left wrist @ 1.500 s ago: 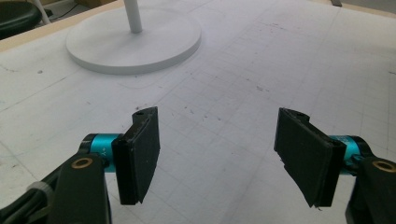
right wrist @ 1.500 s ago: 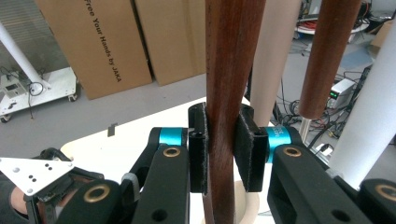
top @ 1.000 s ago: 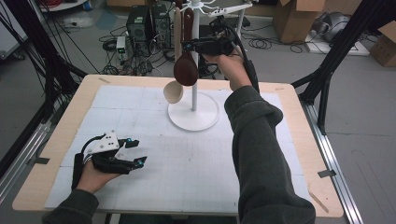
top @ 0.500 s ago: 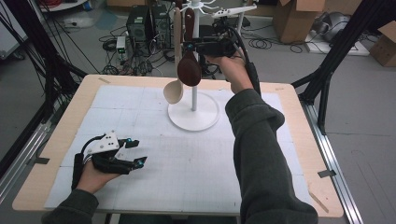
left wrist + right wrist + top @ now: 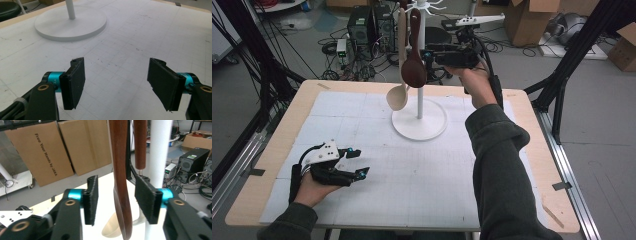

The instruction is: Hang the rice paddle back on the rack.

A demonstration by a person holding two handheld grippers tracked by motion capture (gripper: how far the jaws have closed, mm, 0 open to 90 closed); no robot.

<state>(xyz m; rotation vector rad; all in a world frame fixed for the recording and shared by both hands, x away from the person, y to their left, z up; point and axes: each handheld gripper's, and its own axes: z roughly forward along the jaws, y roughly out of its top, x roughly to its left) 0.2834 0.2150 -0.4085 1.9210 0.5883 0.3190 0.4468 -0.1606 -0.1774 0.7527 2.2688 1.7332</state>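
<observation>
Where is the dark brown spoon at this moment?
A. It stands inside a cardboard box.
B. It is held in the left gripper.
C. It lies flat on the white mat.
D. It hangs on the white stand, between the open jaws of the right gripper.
D: the dark brown spoon hangs beside the pole of the white stand, and the right gripper, whose jaws have just been opening, has a gap on both sides of it.
</observation>
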